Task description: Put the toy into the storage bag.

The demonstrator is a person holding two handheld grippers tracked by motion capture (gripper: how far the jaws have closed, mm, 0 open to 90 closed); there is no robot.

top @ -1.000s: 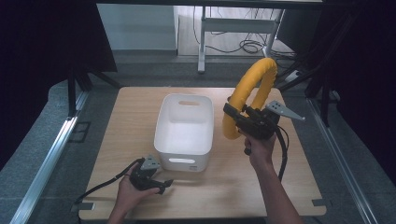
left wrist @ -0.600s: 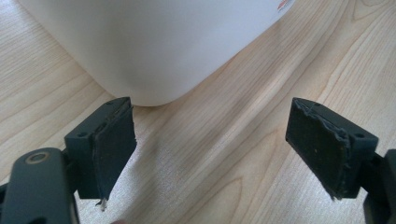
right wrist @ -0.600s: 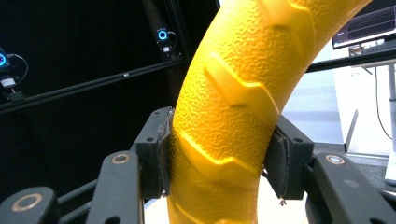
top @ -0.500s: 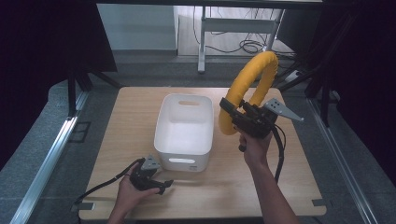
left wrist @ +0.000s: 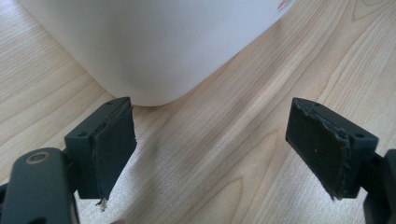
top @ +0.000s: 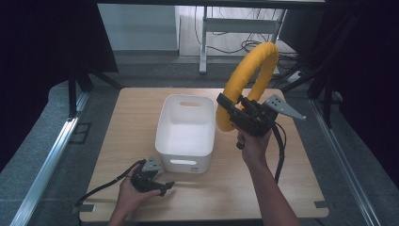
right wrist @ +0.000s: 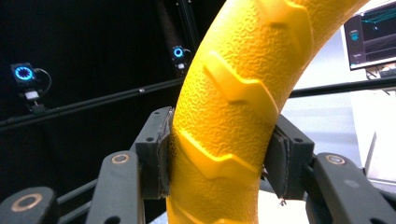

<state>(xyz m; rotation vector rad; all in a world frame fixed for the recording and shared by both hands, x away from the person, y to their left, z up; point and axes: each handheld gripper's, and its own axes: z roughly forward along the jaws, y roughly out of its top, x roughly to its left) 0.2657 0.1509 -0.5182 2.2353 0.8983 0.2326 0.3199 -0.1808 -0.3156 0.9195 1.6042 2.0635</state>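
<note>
right gripper (top: 226, 109) jaws clamp yellow ring (top: 247, 75) aloft beside white bin (top: 186, 127) | left gripper (top: 162, 184) jaws open on counter (top: 263, 188) | ring not yet binned

this is looking like a lab set up for recording: black curtains (top: 42, 70) are hanging around a lone wooden table (top: 291, 179), blue-ringed tracking cameras (right wrist: 23, 73) are glowing on dark poles, and a monitor (right wrist: 371, 35) is running beside loose floor cables (top: 244, 46).
</note>
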